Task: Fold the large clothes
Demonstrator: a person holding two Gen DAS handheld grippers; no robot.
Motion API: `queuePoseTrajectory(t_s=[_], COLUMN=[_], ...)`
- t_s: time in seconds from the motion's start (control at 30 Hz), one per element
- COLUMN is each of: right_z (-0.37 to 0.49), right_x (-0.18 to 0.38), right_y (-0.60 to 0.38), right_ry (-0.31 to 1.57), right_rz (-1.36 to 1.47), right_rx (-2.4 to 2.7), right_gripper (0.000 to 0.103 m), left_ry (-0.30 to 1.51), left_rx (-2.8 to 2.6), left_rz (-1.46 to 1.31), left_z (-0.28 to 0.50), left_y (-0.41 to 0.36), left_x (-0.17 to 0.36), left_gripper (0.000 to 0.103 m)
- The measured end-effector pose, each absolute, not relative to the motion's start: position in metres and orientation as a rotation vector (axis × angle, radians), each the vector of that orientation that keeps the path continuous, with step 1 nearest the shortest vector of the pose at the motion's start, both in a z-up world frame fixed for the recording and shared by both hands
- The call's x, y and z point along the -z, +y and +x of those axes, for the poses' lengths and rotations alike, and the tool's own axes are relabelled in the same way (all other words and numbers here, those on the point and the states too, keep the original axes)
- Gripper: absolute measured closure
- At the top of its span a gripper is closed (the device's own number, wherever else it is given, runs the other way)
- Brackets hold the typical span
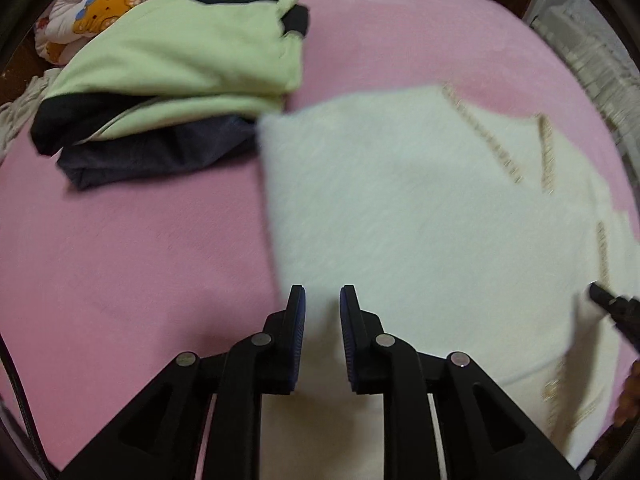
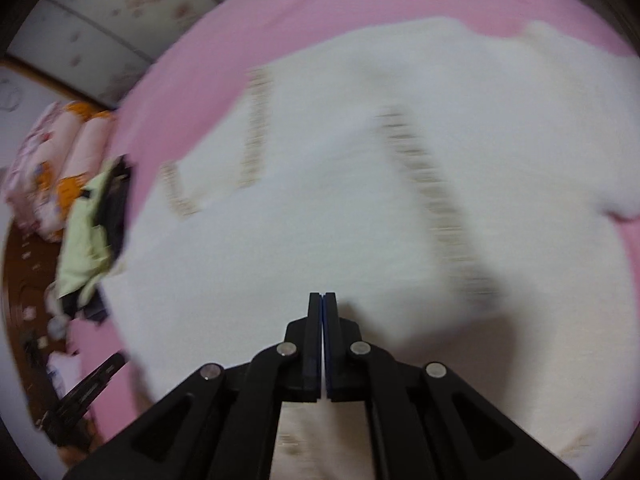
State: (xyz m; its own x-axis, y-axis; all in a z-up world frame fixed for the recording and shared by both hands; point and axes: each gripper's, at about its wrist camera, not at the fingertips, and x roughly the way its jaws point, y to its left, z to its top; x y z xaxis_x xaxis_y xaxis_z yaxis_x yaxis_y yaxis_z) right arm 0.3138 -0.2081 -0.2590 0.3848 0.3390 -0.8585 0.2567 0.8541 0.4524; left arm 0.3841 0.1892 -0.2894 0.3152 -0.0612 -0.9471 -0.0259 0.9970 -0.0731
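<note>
Cream sweater [image 1: 420,208] with beige knit stripes lies spread on my pink bedsheet [image 1: 120,264], partly folded, one flap laid over body. Left of it, folded pile: green-and-black garment [image 1: 180,60] atop dark navy one [image 1: 152,156]. Bear-print quilt [image 1: 92,4] rolled at far corner. My left gripper [image 1: 322,300] over sweater's near edge, jaws slightly apart, nothing between. My right gripper [image 2: 323,300] over sweater middle, jaws pressed together, empty.

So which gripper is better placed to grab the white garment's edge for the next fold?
Probably the left gripper: its jaws stand apart right at the white garment's near-left edge. The right gripper is shut over the middle of the cloth, away from any edge.
</note>
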Motion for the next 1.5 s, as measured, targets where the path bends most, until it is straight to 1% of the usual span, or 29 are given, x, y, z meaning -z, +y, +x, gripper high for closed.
queuePoseTrajectory(t_s=[0.07, 0.2, 0.27, 0.37, 0.47, 0.53, 0.7, 0.8, 0.93, 1.07, 1.1, 1.17, 1.23, 1.3, 1.37, 1.43, 1.5], right_z=[0.326, 0.351, 0.363, 0.385, 0.399, 0.404, 0.402, 0.398, 0.388, 0.385, 0.386, 0.386, 0.381, 0.375, 0.365, 0.352, 0.335], right_x=[0.26, 0.271, 0.276, 0.283, 0.286, 0.285, 0.279, 0.282, 0.288, 0.281, 0.278, 0.268, 0.259, 0.253, 0.249, 0.246, 0.246], right_y=[-0.172, -0.093, -0.062, -0.033, -0.044, -0.069, -0.134, -0.169, -0.213, -0.232, -0.233, -0.236, -0.248, -0.26, -0.273, -0.286, -0.303], right_ry=[1.191, 1.206, 1.213, 1.217, 1.207, 1.193, 1.141, 1.097, 1.046, 1.035, 1.039, 1.031, 1.005, 1.015, 1.027, 1.031, 1.059], right_rz=[0.589, 0.495, 0.441, 0.356, 0.339, 0.341, 0.343, 0.266, 0.303, 0.202, 0.171, 0.073, 0.058, 0.108, 0.118, 0.163, 0.22], right_rx=[-0.176, -0.363, -0.422, -0.433, -0.396, -0.34, -0.191, -0.046, 0.038, 0.072, 0.085, 0.174, 0.188, 0.154, 0.147, 0.109, 0.108], right_gripper=[0.103, 0.103, 0.103, 0.103, 0.103, 0.103, 0.103, 0.103, 0.103, 0.103, 0.103, 0.103, 0.103, 0.103, 0.101, 0.101, 0.101], left_ry=[1.241, 1.226, 1.223, 1.173, 1.164, 1.175, 1.147, 1.137, 1.102, 1.087, 1.086, 1.083, 1.086, 1.101, 1.111, 1.13, 1.15], left_rx=[0.049, 0.056, 0.023, -0.025, -0.03, -0.031, -0.006, -0.039, -0.098, -0.158, -0.166, -0.188, -0.211, -0.224, -0.214, -0.217, -0.223], left_rz=[-0.086, -0.089, -0.086, -0.1, -0.182, -0.193, -0.122, -0.1, 0.003, 0.093, 0.092, 0.085, 0.063, 0.031, -0.008, -0.01, 0.001], left_z=[0.399, 0.437, 0.455, 0.471, 0.485, 0.494, 0.503, 0.507, 0.508, 0.505, 0.503, 0.496, 0.482, 0.461, 0.43, 0.407, 0.386], left_y=[0.183, 0.169, 0.176, 0.195, 0.225, 0.245, 0.251, 0.248, 0.231, 0.212, 0.208, 0.193, 0.18, 0.171, 0.161, 0.129, 0.106], left_x=[0.291, 0.308, 0.317, 0.315, 0.317, 0.325, 0.331, 0.341, 0.343, 0.338, 0.335, 0.33, 0.326, 0.317, 0.301, 0.3, 0.297], left_gripper=[0.087, 0.087, 0.087, 0.087, 0.089, 0.1, 0.101, 0.101, 0.101, 0.101, 0.1, 0.091, 0.072, 0.063, 0.059, 0.053, 0.053])
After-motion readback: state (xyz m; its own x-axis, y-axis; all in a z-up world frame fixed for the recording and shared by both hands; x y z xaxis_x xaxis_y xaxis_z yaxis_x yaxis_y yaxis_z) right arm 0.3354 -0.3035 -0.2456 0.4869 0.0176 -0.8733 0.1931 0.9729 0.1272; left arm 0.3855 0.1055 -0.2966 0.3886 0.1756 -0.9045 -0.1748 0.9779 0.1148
